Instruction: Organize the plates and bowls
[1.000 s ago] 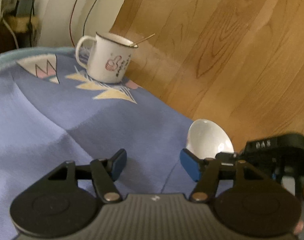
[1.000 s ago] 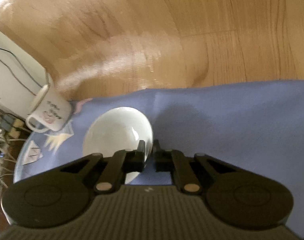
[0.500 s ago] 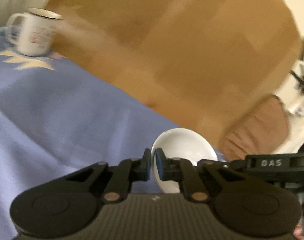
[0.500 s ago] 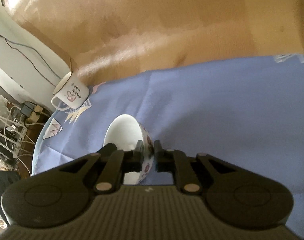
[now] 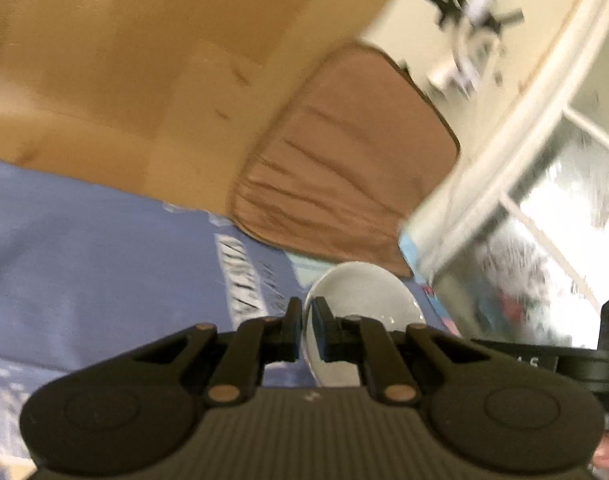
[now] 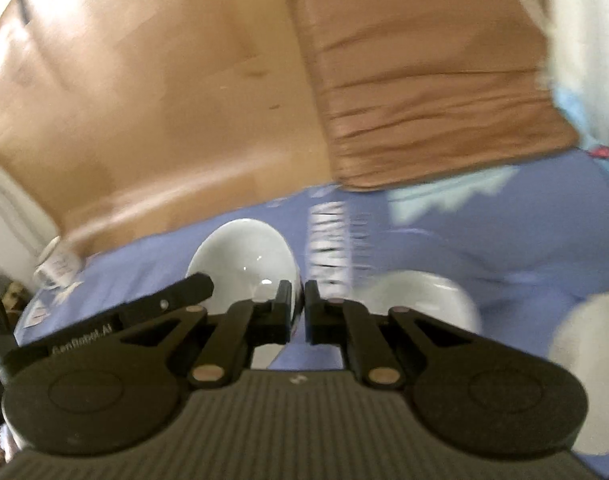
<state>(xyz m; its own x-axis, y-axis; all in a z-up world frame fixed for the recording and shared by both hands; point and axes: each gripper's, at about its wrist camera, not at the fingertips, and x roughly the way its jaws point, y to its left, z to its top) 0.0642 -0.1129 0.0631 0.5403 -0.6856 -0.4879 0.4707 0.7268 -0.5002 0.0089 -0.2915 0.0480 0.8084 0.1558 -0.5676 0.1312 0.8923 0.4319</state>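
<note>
Blue patterned cloth (image 6: 524,240) covers the worktop. Both hand-held grippers clamp one white bowl (image 6: 244,256): left hand-held gripper (image 5: 307,320) on its near rim, right hand-held gripper (image 6: 298,304) on the opposite edge, each angled downward. Risk: uneven pull between hands could slip the thin rim and drop the bowl onto other white dishes (image 6: 420,296) nearby.

wood plank floor (image 6: 144,100), glare at 10 o'clock; brown mat (image 5: 344,160) at 1 o'clock; frosted window (image 5: 544,240) at 3 o'clock.
</note>
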